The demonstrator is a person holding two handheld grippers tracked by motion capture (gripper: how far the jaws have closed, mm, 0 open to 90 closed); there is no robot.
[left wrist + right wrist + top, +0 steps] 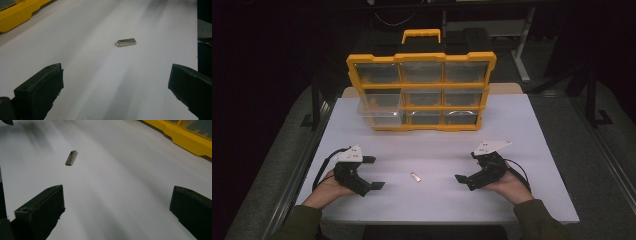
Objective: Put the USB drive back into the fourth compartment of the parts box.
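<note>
On my white table (512, 125), under dim light, a small metal USB stick (415, 177) lies flat near the front edge, between my two tools and touching neither. My left gripper (375, 172) rests to its left, jaws spread wide; my right gripper (466, 167) sits opposite, equally open. A yellow organizer (421, 91) stands upright farther back.

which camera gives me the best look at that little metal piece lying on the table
The left gripper view: the metal piece lies near centre, its tapered end clear. In the right gripper view it lies farther off-centre; the high view shows a speck.
</note>
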